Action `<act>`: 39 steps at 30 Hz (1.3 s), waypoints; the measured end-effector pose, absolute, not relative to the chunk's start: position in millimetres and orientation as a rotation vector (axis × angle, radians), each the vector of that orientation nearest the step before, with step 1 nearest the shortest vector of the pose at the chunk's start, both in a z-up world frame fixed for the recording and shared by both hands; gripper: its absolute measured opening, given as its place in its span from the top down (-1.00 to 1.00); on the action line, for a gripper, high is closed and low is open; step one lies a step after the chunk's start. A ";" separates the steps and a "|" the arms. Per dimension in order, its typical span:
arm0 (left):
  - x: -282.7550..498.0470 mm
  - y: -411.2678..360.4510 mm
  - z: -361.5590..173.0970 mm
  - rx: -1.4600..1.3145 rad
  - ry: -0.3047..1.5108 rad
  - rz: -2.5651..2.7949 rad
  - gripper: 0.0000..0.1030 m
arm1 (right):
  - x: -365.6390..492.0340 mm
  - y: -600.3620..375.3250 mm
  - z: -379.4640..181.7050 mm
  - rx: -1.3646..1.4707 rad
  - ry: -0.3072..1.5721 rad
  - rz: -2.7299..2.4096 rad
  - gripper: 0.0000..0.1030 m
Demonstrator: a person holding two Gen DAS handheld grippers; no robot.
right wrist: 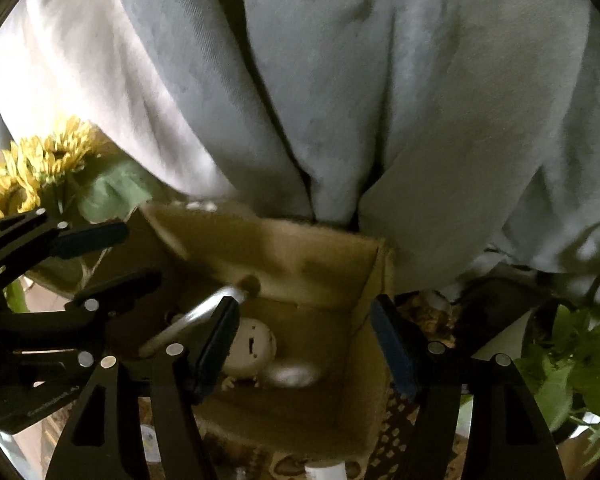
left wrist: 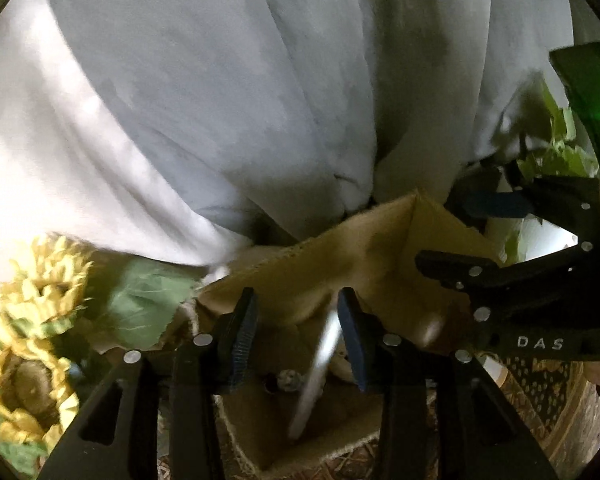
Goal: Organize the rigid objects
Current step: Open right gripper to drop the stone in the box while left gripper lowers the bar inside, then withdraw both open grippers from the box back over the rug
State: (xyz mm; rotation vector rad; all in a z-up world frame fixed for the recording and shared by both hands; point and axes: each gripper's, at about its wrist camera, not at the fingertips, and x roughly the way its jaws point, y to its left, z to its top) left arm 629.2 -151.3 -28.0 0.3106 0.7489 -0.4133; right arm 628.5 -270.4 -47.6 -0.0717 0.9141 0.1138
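Note:
A tan fabric bin (right wrist: 300, 248) sits below both grippers; it also shows in the left wrist view (left wrist: 340, 248). Inside it lie a round white object with dark marks (right wrist: 252, 346), a pale oval object (right wrist: 292, 374) and a silvery curved bar (right wrist: 192, 318). A blurred white stick (left wrist: 314, 376) slants between the left gripper's fingers, over the bin; whether it touches them I cannot tell. My left gripper (left wrist: 298, 340) is open above the bin and also shows in the right wrist view (right wrist: 112, 258). My right gripper (right wrist: 304, 344) is open and empty over the bin; it also shows in the left wrist view (left wrist: 476, 236).
A grey-white curtain (right wrist: 340, 100) hangs just behind the bin. Artificial sunflowers (left wrist: 32, 312) stand at the left. A leafy green plant (right wrist: 572, 368) stands at the right. A patterned mat (left wrist: 540, 384) lies under the bin.

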 end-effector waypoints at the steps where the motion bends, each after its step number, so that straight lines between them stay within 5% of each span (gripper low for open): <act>1: 625.6 -149.8 -25.4 0.303 0.737 -0.402 0.11 | 626.0 -271.0 -45.0 -0.068 0.904 0.108 -0.35; 10: 577.0 -126.4 2.0 0.236 0.619 -0.291 -0.17 | 595.1 -270.9 -17.3 -0.050 0.807 0.075 -0.37; 24: 505.8 -96.1 29.9 0.177 0.498 -0.219 -0.49 | 518.8 -259.1 29.9 -0.076 0.608 0.008 -0.73; 39: 442.4 -71.4 0.4 0.156 0.473 -0.116 -0.75 | 459.0 -238.8 15.0 -0.074 0.552 0.030 -0.90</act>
